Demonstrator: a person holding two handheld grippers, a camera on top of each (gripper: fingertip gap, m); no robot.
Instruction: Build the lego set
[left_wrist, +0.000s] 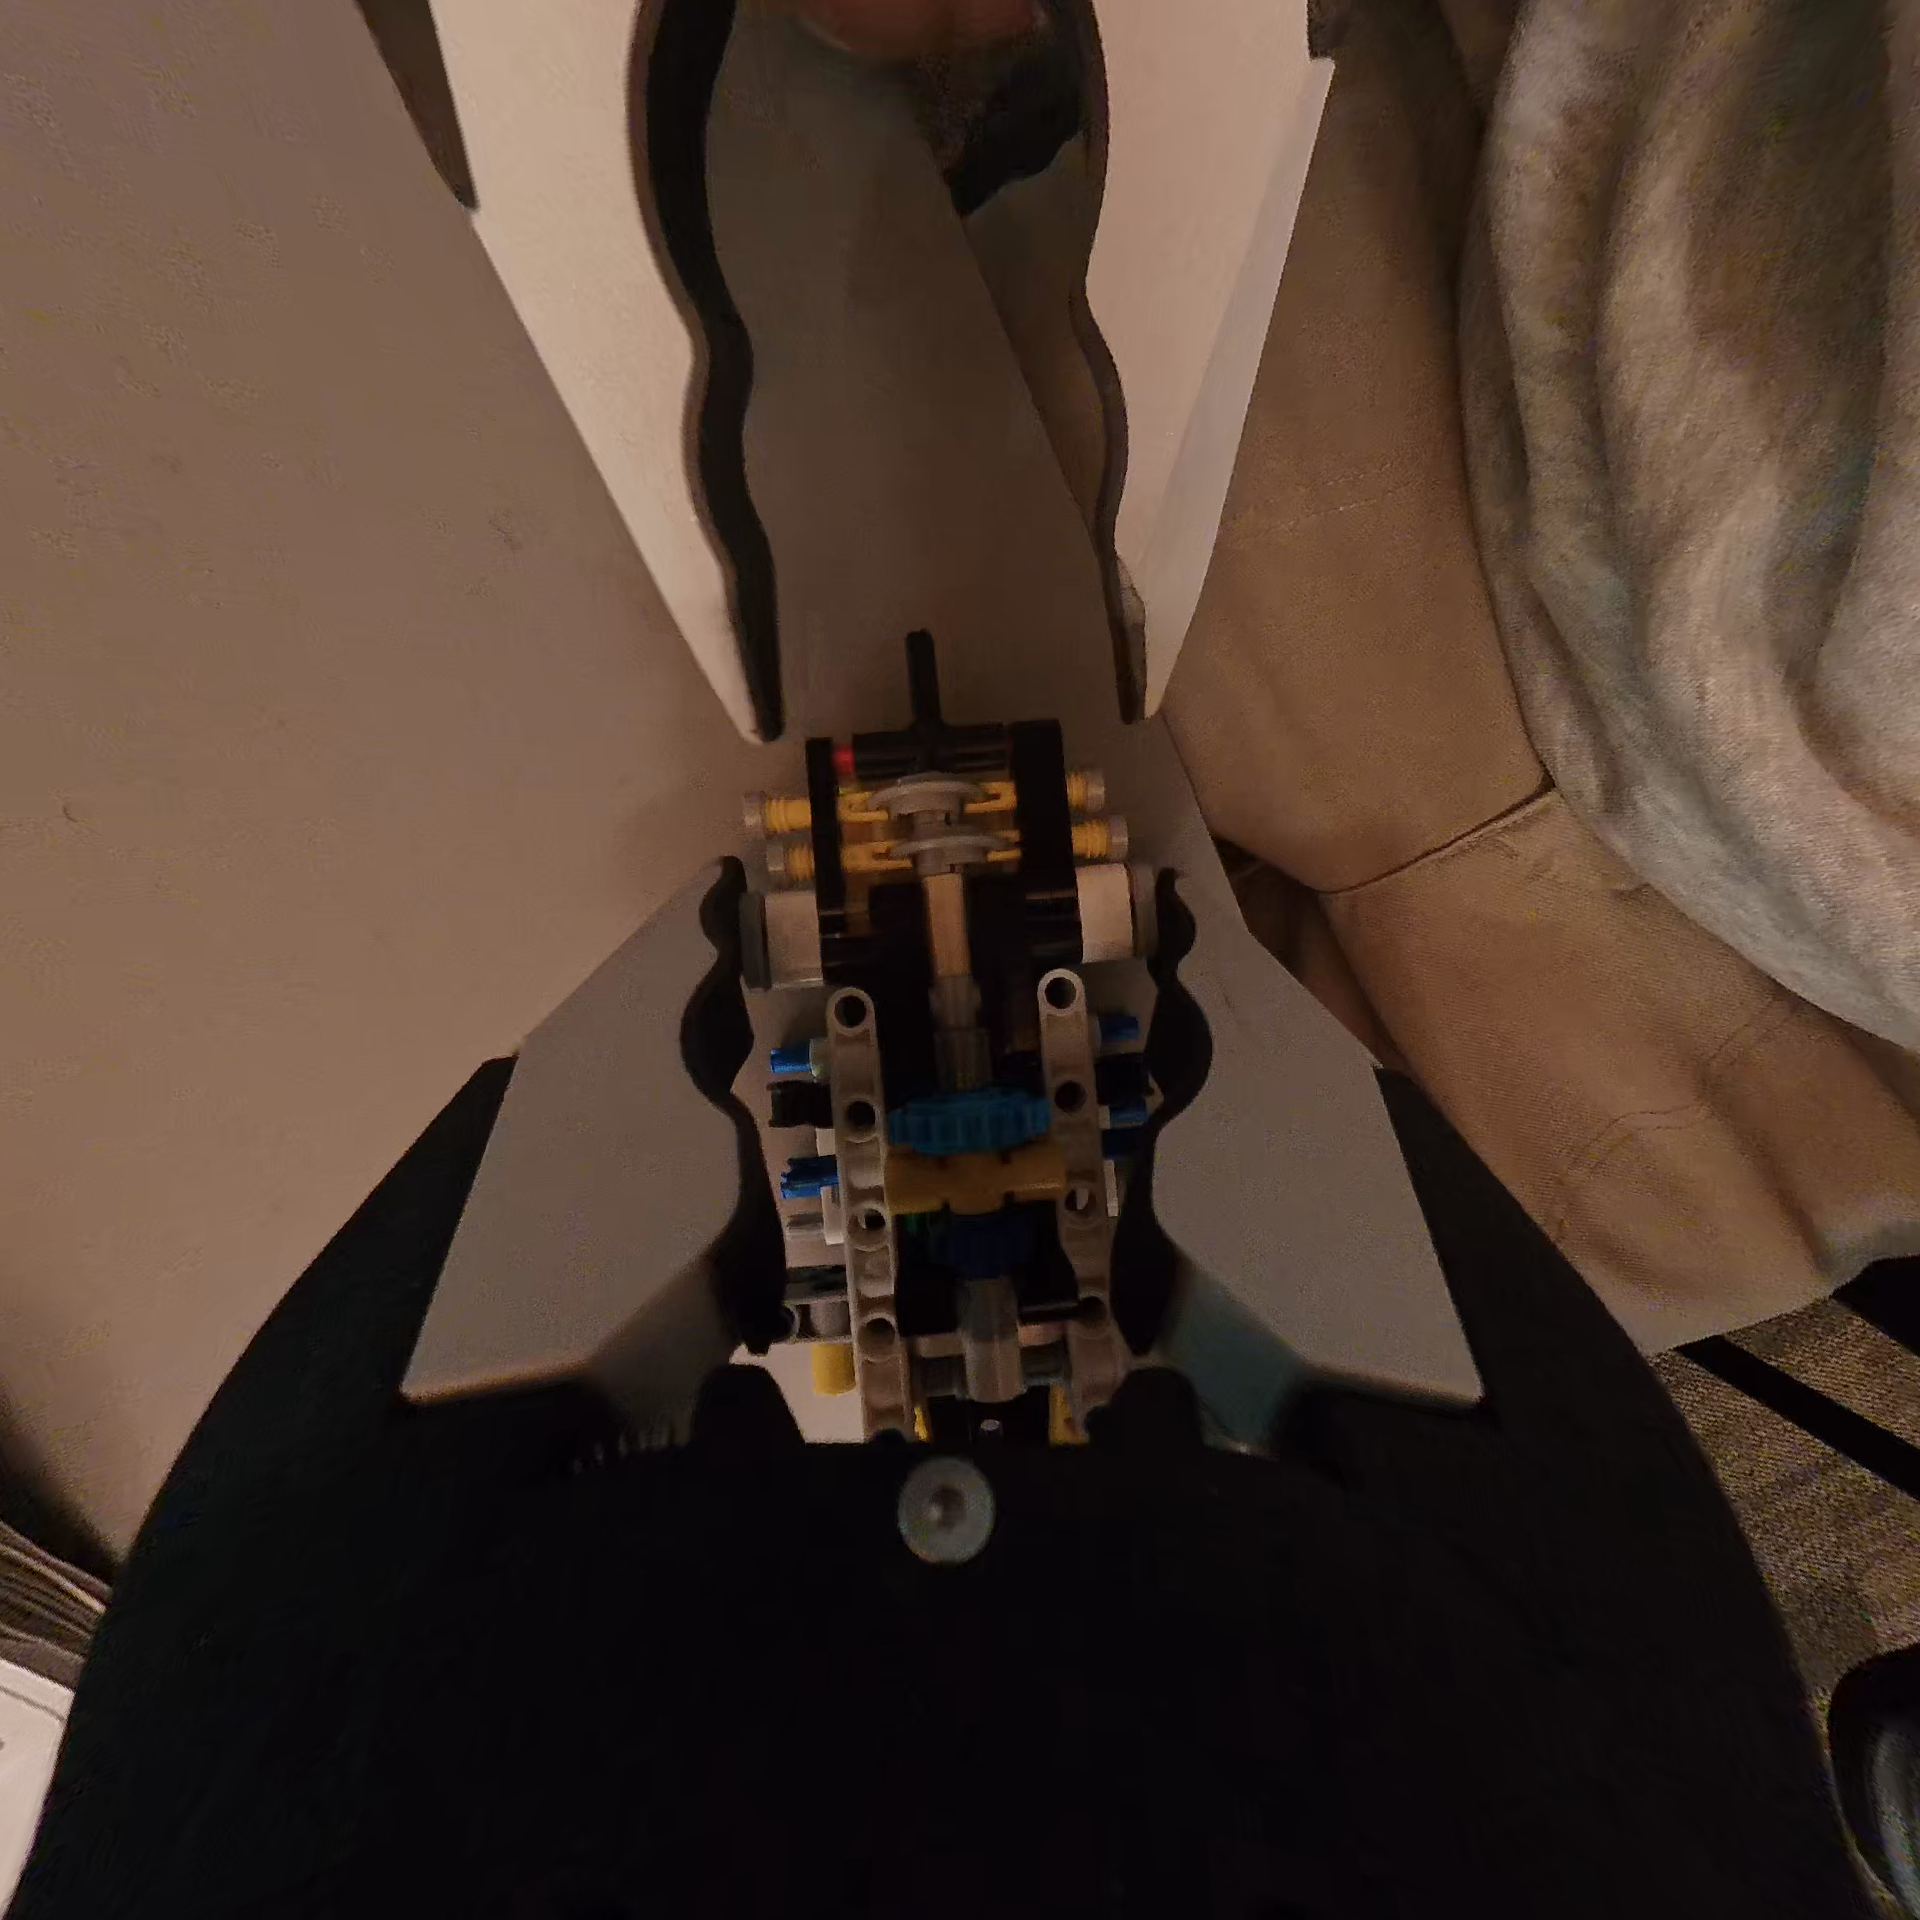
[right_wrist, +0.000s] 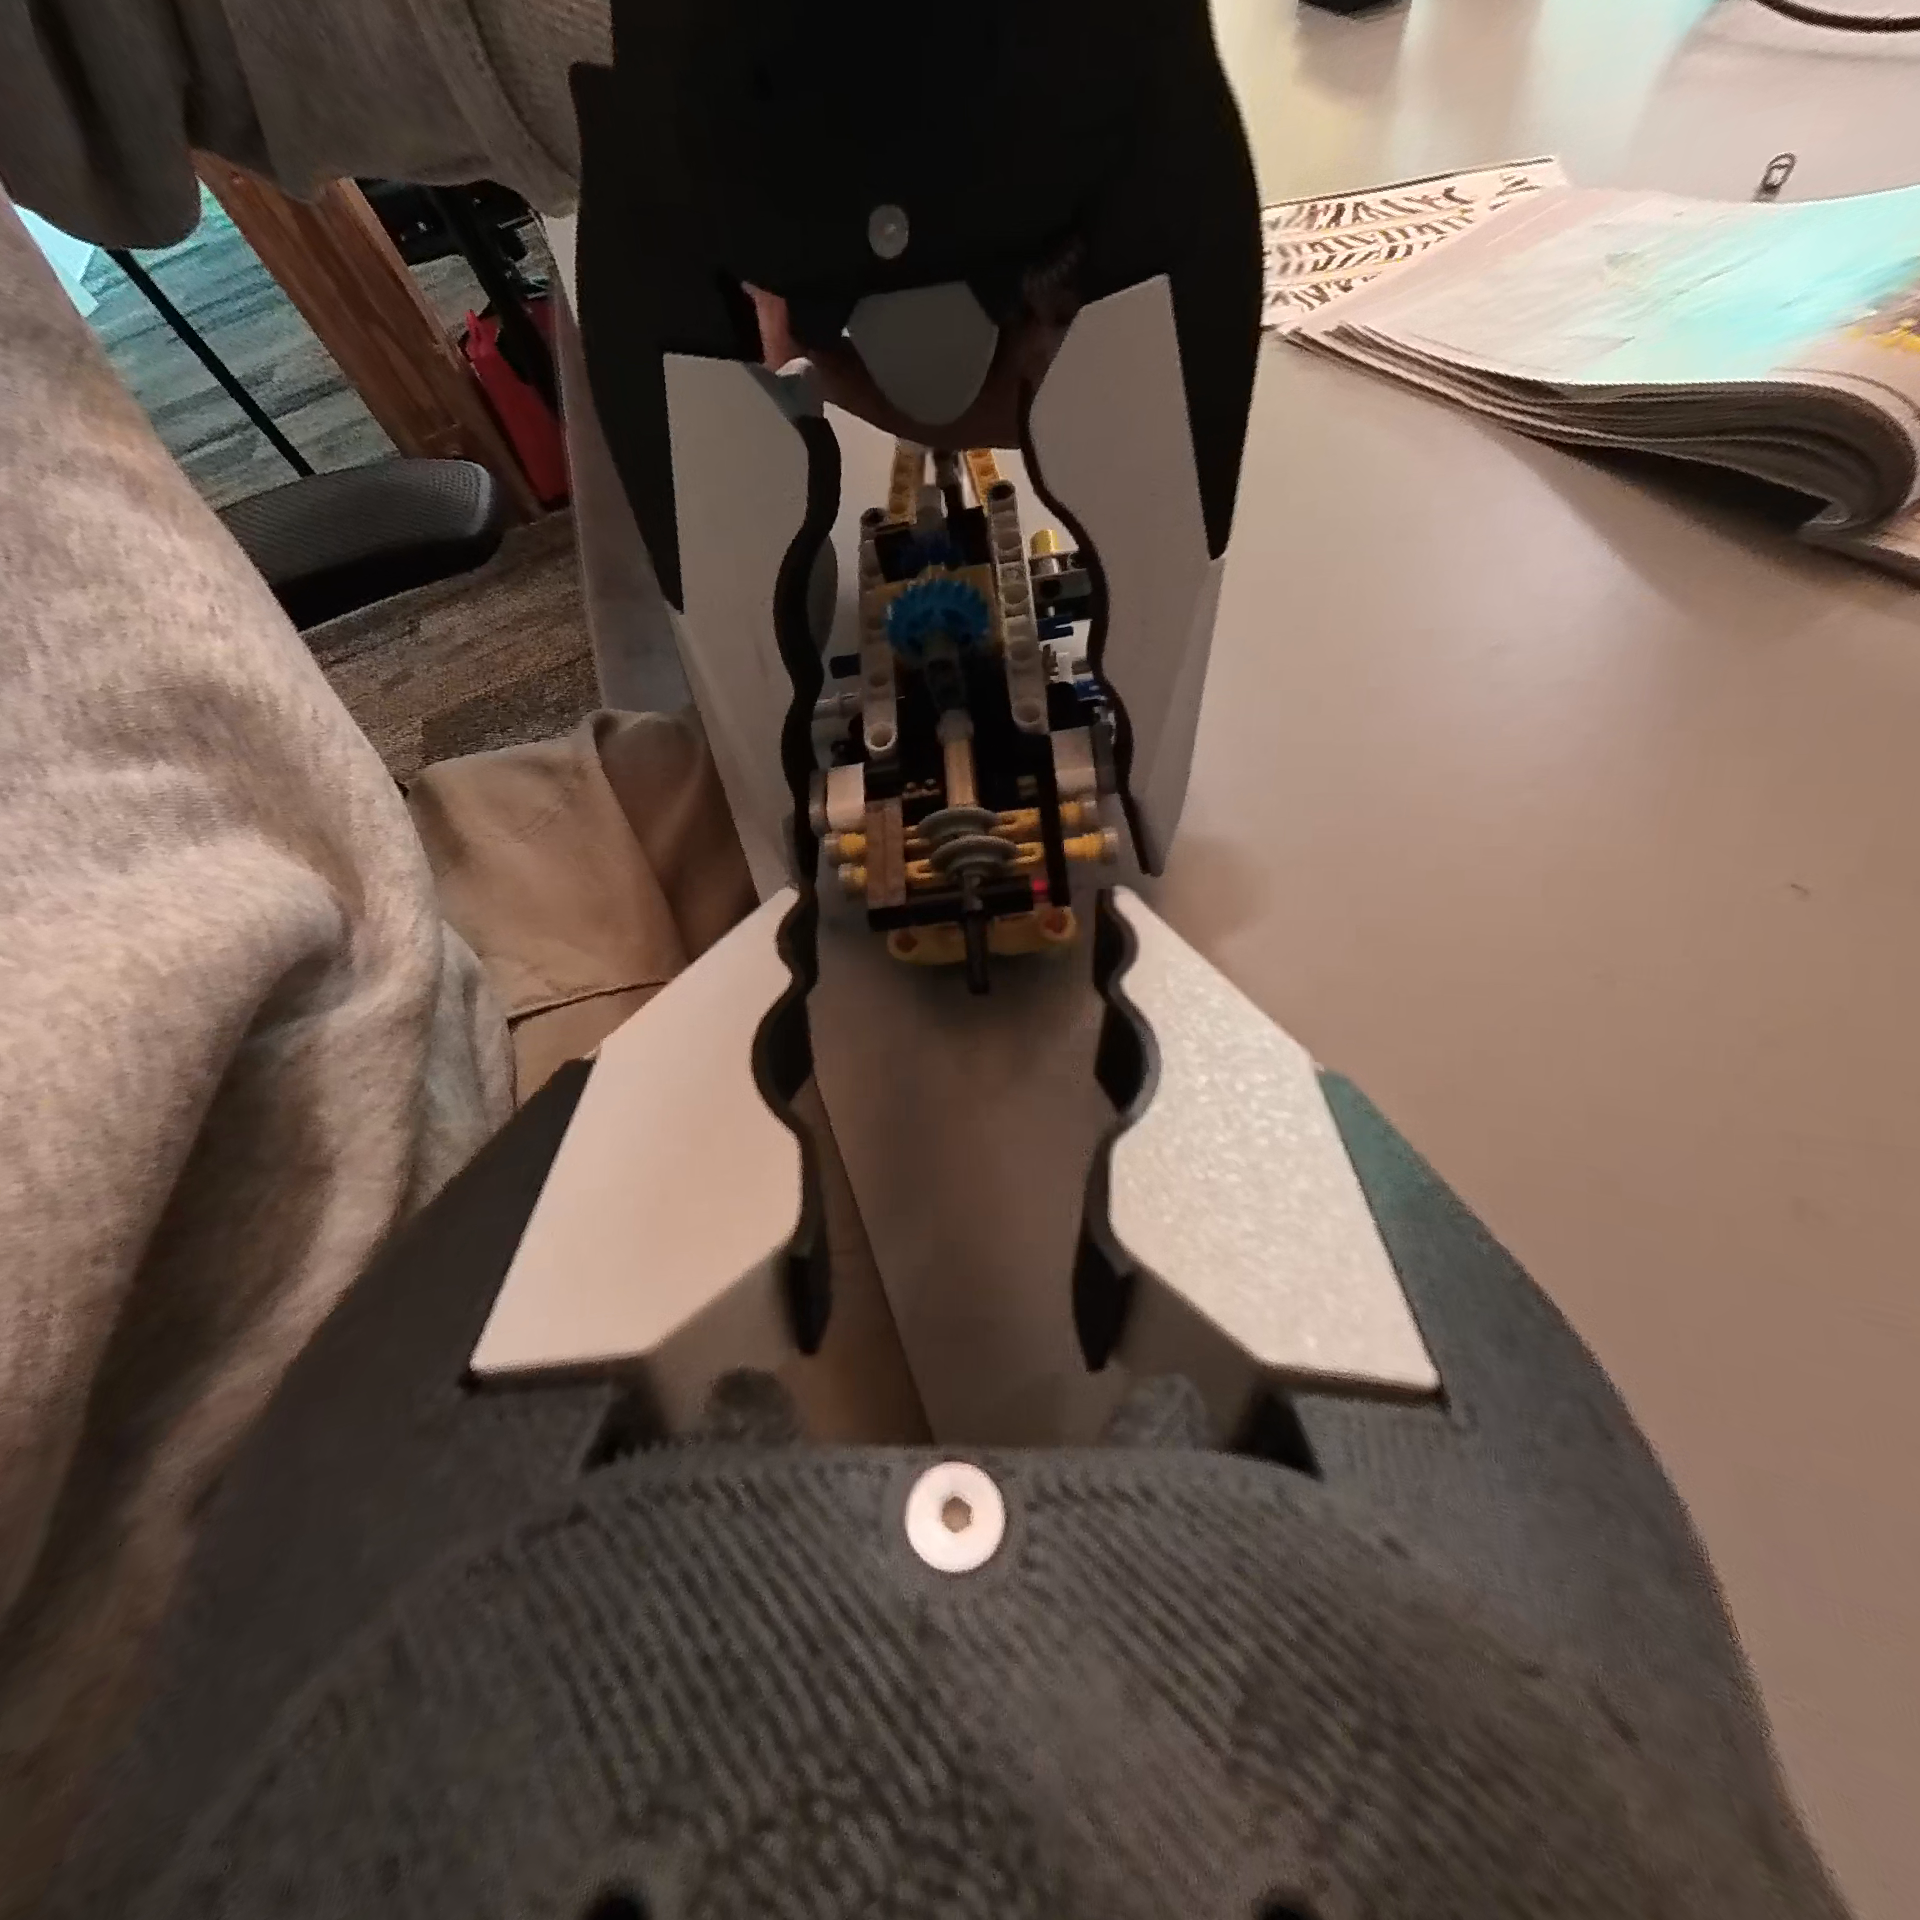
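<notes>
A lego assembly (left_wrist: 940, 1039) of black, grey and yellow beams with a blue gear sits lengthwise between my left gripper's (left_wrist: 945, 914) fingers, which are shut on its sides. A black axle (left_wrist: 921, 681) sticks out of its far end. My right gripper (left_wrist: 951, 717) faces it from the far side, open, its tips on either side of the axle without touching it. In the right wrist view my right gripper (right_wrist: 954, 914) is open and empty, with the axle (right_wrist: 977, 951) between its tips. Beyond, the left gripper (right_wrist: 971, 868) holds the assembly (right_wrist: 956, 748) just above the table.
A beige table (right_wrist: 1558, 935) lies under both grippers. A thick open instruction booklet (right_wrist: 1610, 332) lies at the far right. A person's grey sleeve (right_wrist: 156, 831) fills the left side, with beige fabric (right_wrist: 582, 862) beside it. An office chair (right_wrist: 353, 520) stands beyond the table edge. My two grippers' fingertips are within a few centimetres of each other.
</notes>
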